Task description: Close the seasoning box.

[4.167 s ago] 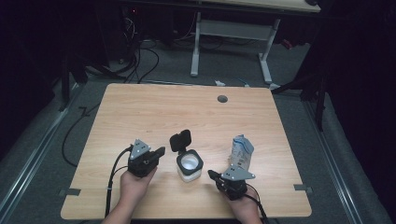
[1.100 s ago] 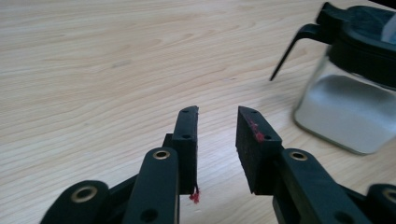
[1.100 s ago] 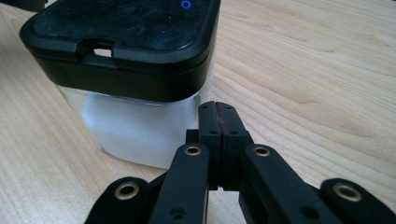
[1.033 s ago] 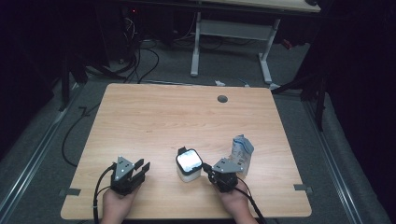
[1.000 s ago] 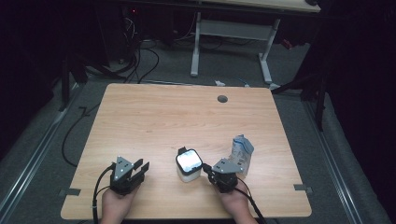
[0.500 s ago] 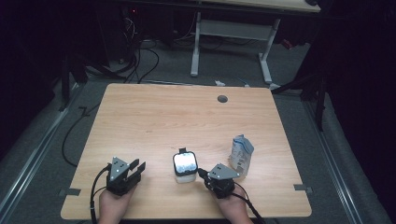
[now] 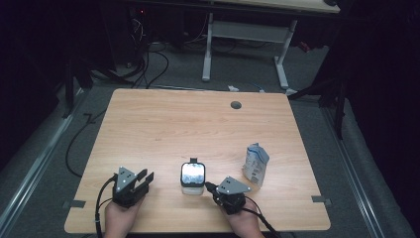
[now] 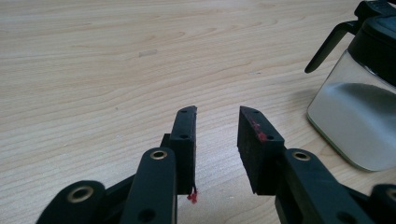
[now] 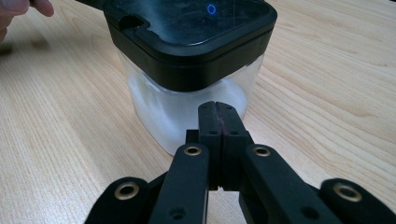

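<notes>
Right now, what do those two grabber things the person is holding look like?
Both are black. Each gripper, left and right, has two flat black jaws on jointed arms with brass-coloured rivets. A grey three-cornered plate sits on top of each, and a black cable trails back from it. The left fingers carry small red marks. The forearms show no sleeves.
</notes>
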### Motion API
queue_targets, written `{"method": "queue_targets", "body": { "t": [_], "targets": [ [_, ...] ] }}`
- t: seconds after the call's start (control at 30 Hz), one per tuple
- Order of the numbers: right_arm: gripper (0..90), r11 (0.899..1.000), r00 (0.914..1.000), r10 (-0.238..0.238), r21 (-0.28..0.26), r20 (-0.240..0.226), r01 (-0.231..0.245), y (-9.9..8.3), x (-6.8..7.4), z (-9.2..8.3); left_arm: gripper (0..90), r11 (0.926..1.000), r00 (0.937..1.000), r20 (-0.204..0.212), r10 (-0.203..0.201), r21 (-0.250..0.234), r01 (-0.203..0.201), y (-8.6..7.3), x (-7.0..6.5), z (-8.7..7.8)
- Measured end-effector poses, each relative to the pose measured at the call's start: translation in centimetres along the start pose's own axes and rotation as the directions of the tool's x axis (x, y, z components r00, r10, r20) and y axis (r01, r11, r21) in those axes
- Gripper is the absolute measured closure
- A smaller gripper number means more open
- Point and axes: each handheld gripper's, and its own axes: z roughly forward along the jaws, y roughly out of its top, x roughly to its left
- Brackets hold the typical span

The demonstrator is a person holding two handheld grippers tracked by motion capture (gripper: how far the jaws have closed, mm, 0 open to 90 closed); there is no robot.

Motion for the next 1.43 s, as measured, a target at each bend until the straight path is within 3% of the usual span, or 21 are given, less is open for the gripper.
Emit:
{"method": "queue_targets", "body": {
  "t": [0.13,0.27,0.5,0.7,0.87,1.07,1.17,1.43],
  "targets": [
    [89.2,1.000,0.9998,-0.003,-0.005,0.021,0.003,0.0,-0.2,-0.2,66.8,1.0000,1.0000,-0.006,0.005,-0.006,-0.005,0.0,0.2,-0.1],
    [89.0,1.000,0.9973,0.014,-0.022,0.072,-0.013,-0.1,-1.6,-1.3,64.0,0.9997,0.9995,-0.021,0.022,-0.005,-0.023,-0.2,0.9,-0.5],
    [87.4,0.997,0.9807,0.080,-0.035,0.179,-0.075,-1.4,-5.0,-3.3,57.9,0.9998,0.9971,-0.074,0.021,0.007,-0.021,-0.4,2.8,-1.1],
    [83.2,0.991,0.9692,0.128,-0.058,0.210,-0.118,-2.2,-7.0,-4.5,54.2,0.9987,0.9906,-0.131,0.038,0.039,-0.033,-0.7,4.5,-1.7],
    [79.3,0.989,0.9662,0.139,-0.073,0.217,-0.125,-2.3,-7.4,-5.0,52.3,0.9996,0.9924,-0.123,0.006,0.028,-0.002,-0.8,5.2,-1.9],
    [78.1,0.990,0.9687,0.132,-0.080,0.211,-0.117,-2.0,-7.1,-4.9,50.5,0.9983,0.9915,-0.123,0.043,0.044,-0.038,-1.0,4.7,-1.7],
    [78.1,0.991,0.9703,0.125,-0.073,0.207,-0.112,-2.0,-7.0,-4.7,50.6,0.9994,0.9929,-0.117,0.022,0.030,-0.019,-1.0,4.9,-1.9],
    [76.7,0.991,0.9727,0.123,-0.071,0.197,-0.110,-2.1,-6.9,-4.7,49.9,0.9991,0.9942,-0.105,0.023,0.038,-0.019,-0.8,4.7,-1.6]
  ]
}}
